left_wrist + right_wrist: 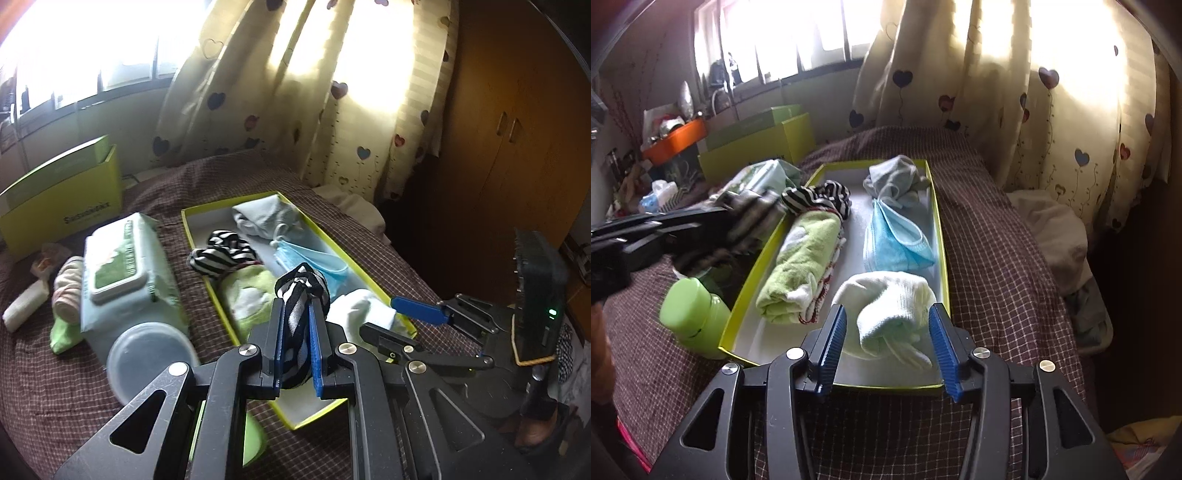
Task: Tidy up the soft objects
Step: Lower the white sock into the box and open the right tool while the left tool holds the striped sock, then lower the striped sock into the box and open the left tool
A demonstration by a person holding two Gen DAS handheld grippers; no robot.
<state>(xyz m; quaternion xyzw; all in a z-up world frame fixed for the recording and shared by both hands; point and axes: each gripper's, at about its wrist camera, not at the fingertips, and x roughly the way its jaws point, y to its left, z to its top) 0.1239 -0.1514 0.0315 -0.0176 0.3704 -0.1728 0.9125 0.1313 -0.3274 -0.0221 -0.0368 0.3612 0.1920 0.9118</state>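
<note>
Shallow yellow-green cardboard tray [940,236], frame centre: five soft items stowed. Left hand-held gripper [297,321] clamps black-and-white striped sock [301,291]; right hand-held gripper [888,334] apart. Rolled pink-and-green cloth [66,291] left outside.

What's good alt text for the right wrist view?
The open right gripper straddles a pale rolled sock at the near end of a yellow-rimmed tray on a checked bedspread. The tray also holds a green towel roll, a blue face mask, striped fabric and grey cloth. The blurred left gripper enters from the left, holding striped cloth.
</note>
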